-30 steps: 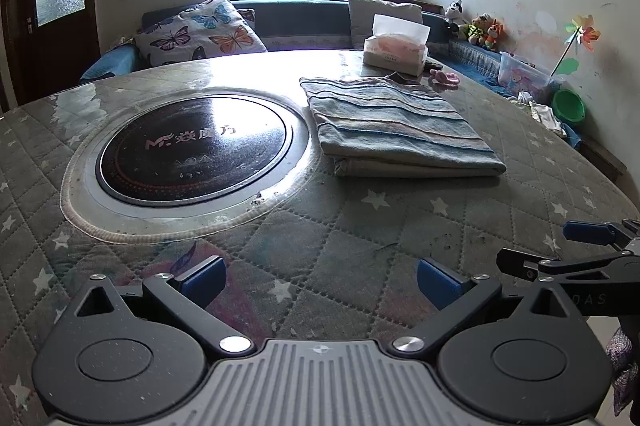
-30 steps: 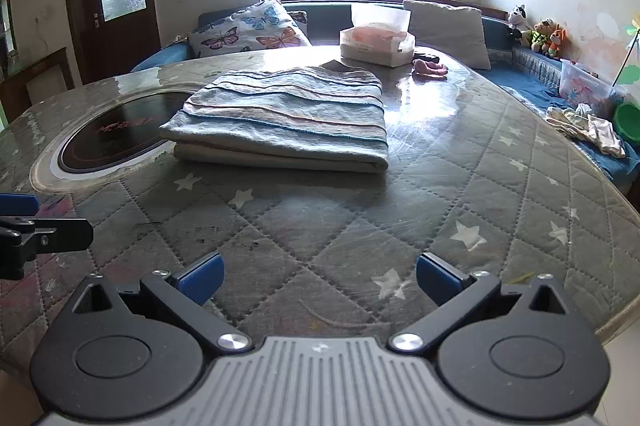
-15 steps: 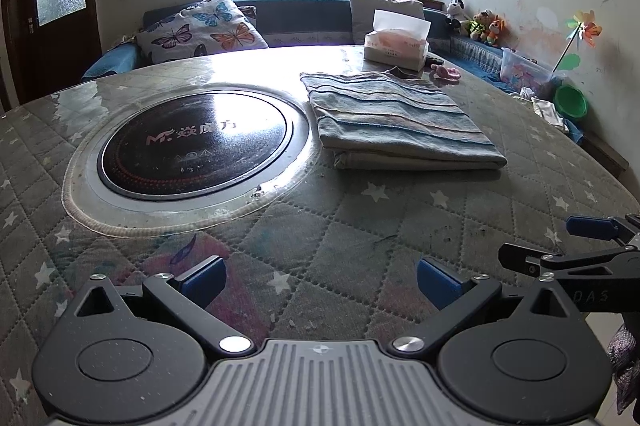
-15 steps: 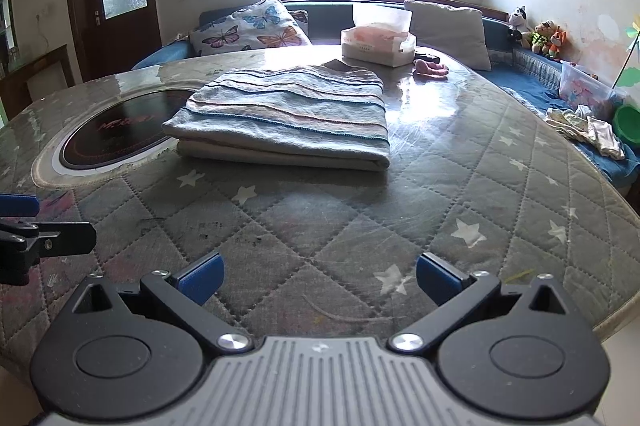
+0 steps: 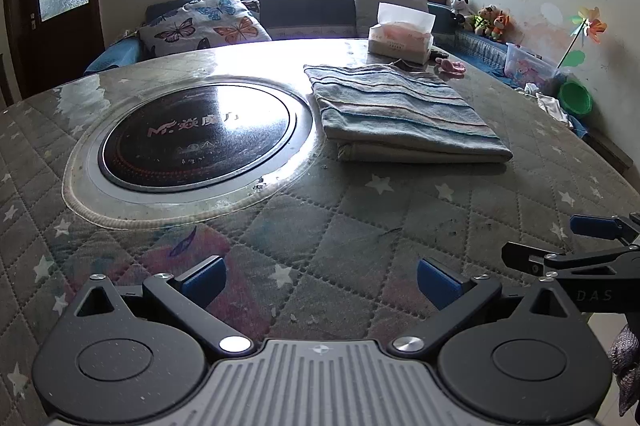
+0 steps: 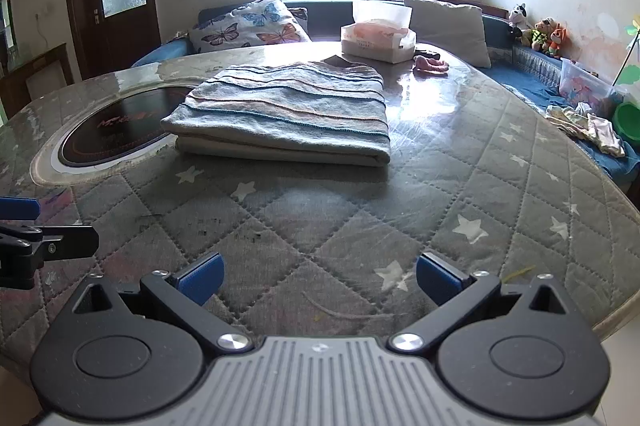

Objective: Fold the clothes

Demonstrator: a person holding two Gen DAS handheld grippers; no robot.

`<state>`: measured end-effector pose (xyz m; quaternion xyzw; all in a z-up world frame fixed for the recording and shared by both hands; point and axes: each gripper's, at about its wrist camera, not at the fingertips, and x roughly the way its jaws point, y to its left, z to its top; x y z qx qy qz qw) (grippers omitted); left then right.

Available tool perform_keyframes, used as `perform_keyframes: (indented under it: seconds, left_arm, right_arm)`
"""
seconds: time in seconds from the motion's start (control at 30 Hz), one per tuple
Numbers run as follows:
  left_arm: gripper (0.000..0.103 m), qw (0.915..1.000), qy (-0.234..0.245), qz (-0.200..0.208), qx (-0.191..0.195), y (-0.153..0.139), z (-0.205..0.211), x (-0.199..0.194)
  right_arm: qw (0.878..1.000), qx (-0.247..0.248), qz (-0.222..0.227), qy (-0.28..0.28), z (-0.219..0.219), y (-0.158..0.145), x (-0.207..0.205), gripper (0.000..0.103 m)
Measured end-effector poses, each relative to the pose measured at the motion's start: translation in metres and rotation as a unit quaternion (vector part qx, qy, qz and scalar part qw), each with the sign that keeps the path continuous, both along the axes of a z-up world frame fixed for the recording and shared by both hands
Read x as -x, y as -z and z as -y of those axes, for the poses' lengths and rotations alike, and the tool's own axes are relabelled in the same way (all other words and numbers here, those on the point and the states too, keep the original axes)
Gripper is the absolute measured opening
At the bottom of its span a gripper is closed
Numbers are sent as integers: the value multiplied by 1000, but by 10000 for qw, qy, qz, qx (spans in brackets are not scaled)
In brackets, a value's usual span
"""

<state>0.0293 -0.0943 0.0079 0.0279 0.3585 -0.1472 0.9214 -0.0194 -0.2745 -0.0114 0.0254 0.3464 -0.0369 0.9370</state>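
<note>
A striped blue-grey garment (image 5: 400, 110) lies folded into a flat rectangle on the quilted table (image 5: 360, 226), to the right of the round black cooktop. In the right wrist view the same folded garment (image 6: 284, 114) sits ahead of me, slightly left of centre. My left gripper (image 5: 320, 276) hangs open over the table's near edge, well short of the garment, with nothing between its blue pads. My right gripper (image 6: 318, 274) is open and empty too, also near the front edge. Each gripper shows at the side of the other's view.
A round black induction cooktop (image 5: 196, 138) is set into the table's left half. A tissue box (image 5: 400, 36) and a small pink item (image 5: 452, 66) stand behind the garment. A sofa with a butterfly cushion (image 5: 204, 26) runs under the window; toys and a green basin (image 5: 576, 98) sit right.
Both grippers have drawn back slightly toward the table's near edge, so the folded garment looks a little farther away. The garment itself has not moved.
</note>
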Motion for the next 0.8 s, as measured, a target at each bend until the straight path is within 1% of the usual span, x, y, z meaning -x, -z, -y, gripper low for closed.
perform_keyframes:
  seconds: [0.8]
  left_arm:
    - [103,10000,-14,-46,-22,2,3,-2]
  right_arm:
    - [10000,11,-50,0,-1,3,-1,103]
